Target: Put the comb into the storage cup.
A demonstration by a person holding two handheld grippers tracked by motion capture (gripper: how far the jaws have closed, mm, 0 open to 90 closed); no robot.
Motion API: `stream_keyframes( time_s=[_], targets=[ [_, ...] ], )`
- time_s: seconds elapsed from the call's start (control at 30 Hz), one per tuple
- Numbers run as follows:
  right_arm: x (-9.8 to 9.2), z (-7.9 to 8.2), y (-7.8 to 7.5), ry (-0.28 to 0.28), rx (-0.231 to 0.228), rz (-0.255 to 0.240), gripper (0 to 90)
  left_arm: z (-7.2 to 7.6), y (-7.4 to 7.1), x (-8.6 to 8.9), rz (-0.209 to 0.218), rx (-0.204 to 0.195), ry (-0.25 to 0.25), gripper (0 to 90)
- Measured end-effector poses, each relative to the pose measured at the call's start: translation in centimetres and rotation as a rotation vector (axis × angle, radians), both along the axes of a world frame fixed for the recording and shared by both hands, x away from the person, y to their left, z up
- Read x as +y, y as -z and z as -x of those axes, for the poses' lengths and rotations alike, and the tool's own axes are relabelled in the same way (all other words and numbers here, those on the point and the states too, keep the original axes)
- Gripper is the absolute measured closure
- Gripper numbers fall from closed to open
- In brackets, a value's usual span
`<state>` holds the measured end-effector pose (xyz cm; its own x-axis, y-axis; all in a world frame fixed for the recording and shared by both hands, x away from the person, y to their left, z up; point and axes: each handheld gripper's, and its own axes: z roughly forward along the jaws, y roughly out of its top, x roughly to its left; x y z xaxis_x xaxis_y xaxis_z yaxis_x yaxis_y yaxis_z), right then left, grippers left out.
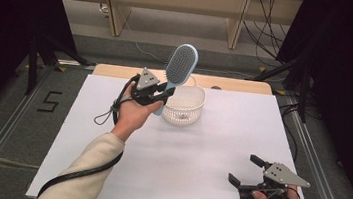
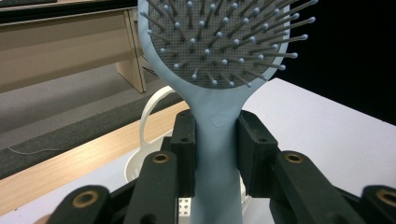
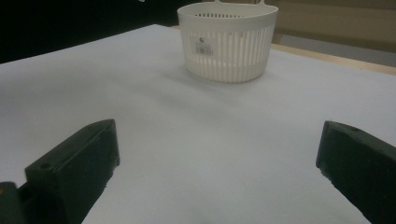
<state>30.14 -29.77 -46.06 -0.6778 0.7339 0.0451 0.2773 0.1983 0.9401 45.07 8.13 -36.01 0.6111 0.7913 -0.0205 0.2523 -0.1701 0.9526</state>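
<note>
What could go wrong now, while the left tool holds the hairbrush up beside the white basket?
1. The left tool grips the hairbrush low on its handle, with the heavy head high above, so the brush may tip or slip between the pads.
2. The basket looks light and stands close beside the brush; a bump may push or overturn it.
3. The right tool rests open far away, so it cannot steady the basket.

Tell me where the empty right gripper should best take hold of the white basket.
Probably the rim of the basket, coming from above: its wall is too wide for the jaws, but the thin upright rim is open on top. The right gripper has wide-open jaws, so one would go inside, one outside.
</note>
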Motion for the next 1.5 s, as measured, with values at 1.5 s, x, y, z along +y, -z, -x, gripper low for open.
stream_keyframes(
  time_s=[1.5],
  targets=[
    [0.0, 0.0, 0.0, -0.001, 0.0, -0.006, 0.2, -1.3, -0.5, -0.7, 0.007, -0.002, 0.011, 70.0]
  ],
)
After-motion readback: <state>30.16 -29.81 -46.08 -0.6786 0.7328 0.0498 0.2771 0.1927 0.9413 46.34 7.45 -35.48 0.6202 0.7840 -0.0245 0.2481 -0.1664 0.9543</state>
